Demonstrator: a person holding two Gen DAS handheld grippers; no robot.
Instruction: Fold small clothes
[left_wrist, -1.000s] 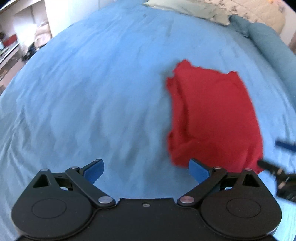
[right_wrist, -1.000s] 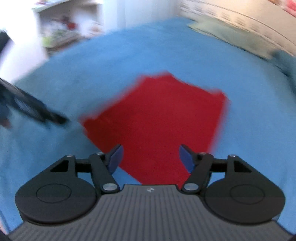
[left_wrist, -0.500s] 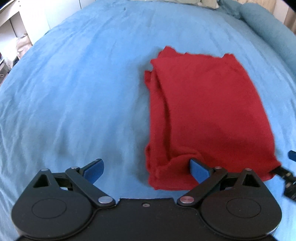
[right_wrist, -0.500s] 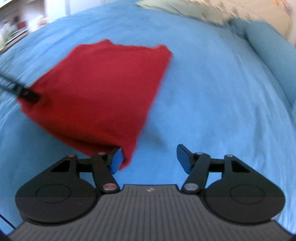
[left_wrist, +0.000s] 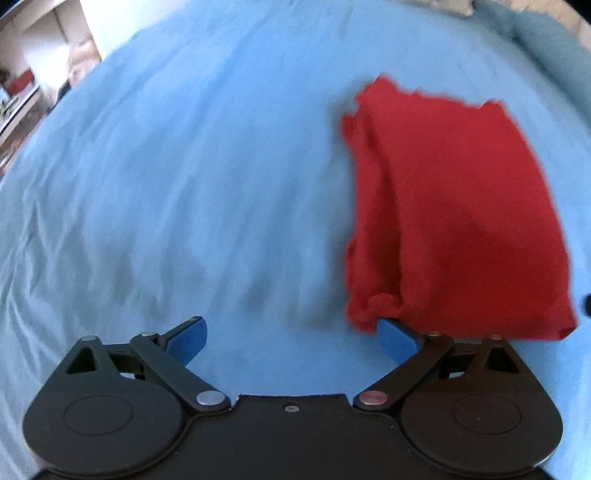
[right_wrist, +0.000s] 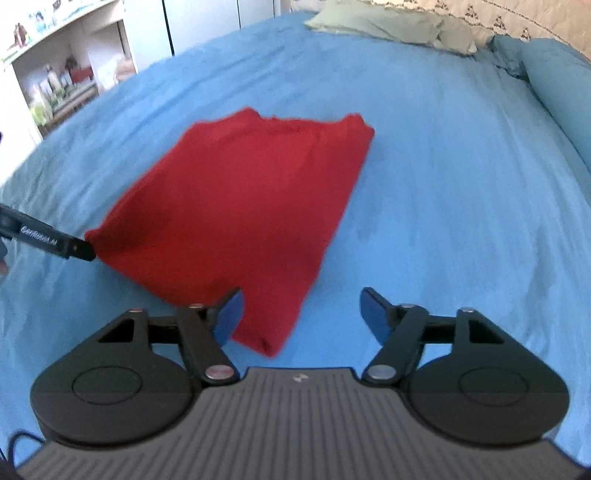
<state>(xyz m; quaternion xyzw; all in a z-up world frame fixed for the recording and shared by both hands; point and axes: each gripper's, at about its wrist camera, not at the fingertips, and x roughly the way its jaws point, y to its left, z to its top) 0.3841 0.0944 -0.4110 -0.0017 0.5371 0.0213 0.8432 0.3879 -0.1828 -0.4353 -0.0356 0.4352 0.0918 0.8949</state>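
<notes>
Both grippers are held low over the blue bedsheet (left_wrist: 155, 192), pointing forward across the bed. The left gripper (left_wrist: 291, 338) has its jaws spread wide and grips nothing; its right blue fingertip (left_wrist: 397, 341) sits at the near-left corner of the red cloth (left_wrist: 454, 229), whether touching or just in front I cannot tell. The right gripper (right_wrist: 301, 314) is likewise wide open and holding nothing, its left fingertip (right_wrist: 229, 314) against or just over the cloth's near edge. The red cloth (right_wrist: 236, 206) lies folded into a rough rectangle on the sheet, its left side bunched in layers. Pale pillows (right_wrist: 391, 27) lie at the far end, and a white shelf (right_wrist: 55, 74) stands beyond the bed.
</notes>
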